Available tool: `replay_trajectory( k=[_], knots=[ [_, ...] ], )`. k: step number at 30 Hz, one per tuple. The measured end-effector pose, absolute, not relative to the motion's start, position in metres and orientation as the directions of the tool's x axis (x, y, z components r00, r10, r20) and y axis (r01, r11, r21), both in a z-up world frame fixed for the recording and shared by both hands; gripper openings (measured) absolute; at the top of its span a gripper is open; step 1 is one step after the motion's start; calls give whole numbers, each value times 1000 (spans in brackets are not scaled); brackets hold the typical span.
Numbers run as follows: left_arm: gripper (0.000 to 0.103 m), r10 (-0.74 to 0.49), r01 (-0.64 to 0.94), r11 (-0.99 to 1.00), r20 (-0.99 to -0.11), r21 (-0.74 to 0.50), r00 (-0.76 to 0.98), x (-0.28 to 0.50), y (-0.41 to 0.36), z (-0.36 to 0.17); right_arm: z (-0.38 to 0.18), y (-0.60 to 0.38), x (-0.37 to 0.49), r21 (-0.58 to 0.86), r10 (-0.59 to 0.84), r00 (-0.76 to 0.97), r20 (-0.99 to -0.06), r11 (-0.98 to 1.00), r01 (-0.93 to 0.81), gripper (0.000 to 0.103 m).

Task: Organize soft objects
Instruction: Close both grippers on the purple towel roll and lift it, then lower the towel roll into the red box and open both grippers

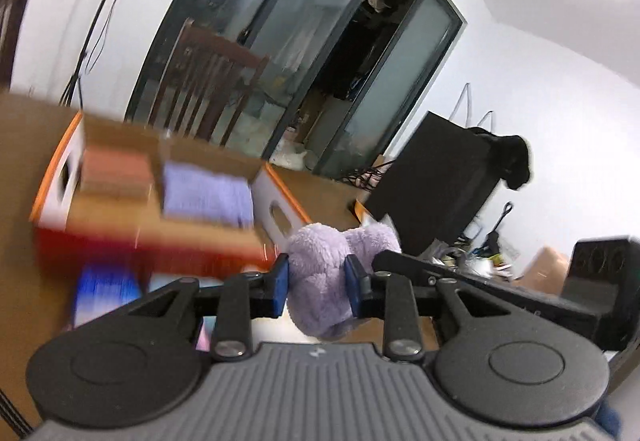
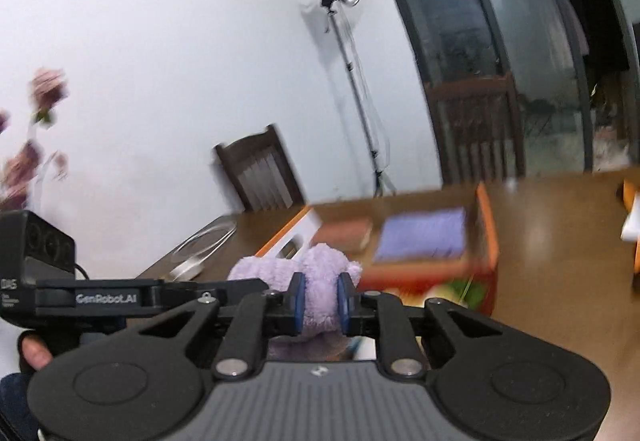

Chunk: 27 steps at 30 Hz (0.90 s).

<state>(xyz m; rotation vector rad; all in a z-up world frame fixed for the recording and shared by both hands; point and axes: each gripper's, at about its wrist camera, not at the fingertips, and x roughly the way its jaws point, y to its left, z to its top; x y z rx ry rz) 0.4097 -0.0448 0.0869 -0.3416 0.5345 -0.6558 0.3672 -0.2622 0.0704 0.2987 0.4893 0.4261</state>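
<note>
A fluffy lilac soft cloth (image 1: pixel 316 253) hangs above the brown table, held from both sides. My left gripper (image 1: pixel 318 281) is shut on one bunch of it, blue pads pressing in. My right gripper (image 2: pixel 320 301) is shut on another bunch of the same lilac cloth (image 2: pixel 320 265). The two grippers are close together, each showing at the edge of the other's view. Beyond them stands an orange-edged cardboard box (image 1: pixel 56 177) holding a folded pink towel (image 1: pixel 116 173) and a folded purple towel (image 1: pixel 208 193). The right wrist view shows the same box (image 2: pixel 486 225) and purple towel (image 2: pixel 424 237).
Wooden chairs (image 2: pixel 260 169) stand behind the table, with a light stand (image 2: pixel 352 73) by the white wall. A round glass dish (image 2: pixel 204 241) lies on the table at the left. A black monitor (image 1: pixel 432 181) and clutter sit at the right. A blue item (image 1: pixel 104 289) lies below the box.
</note>
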Motion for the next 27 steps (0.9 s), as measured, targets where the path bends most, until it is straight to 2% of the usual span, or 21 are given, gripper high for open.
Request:
replay_trajectory(
  k=[7,13,16,17,19,20,21,23,27],
  knots=[
    [30,-621,408,779,-492,-476,610,531,-96,58,39,-280,492,308,319,779,-540,936,-170,16],
    [31,-572,353,818,-581,-454,579,571,-113,27,1,-279,540,244,254,731,-633,962,-124,17],
    [32,-563,349,825,-609,-443,558,577,-118,16,-10,-270,549,151,191,721,-666,981,-121,18],
    [35,-564,350,825,-611,-443,556,577,-117,15,-13,-267,548,130,180,723,-667,984,-126,17],
    [50,-571,347,819,-602,-456,558,575,-112,15,-13,-263,548,109,170,722,-671,985,-131,19],
    [60,-569,343,820,-593,-458,569,574,-109,17,-12,-264,548,110,170,720,-673,985,-130,24],
    [65,-561,341,825,-586,-451,584,572,-107,21,-10,-264,548,121,179,721,-670,984,-132,30],
    [65,-528,344,848,-578,-404,622,566,-102,29,-5,-267,547,133,186,730,-658,982,-130,34],
    [66,-504,345,862,-574,-370,645,550,-89,50,16,-276,533,144,186,762,-620,982,-122,34]
  ],
)
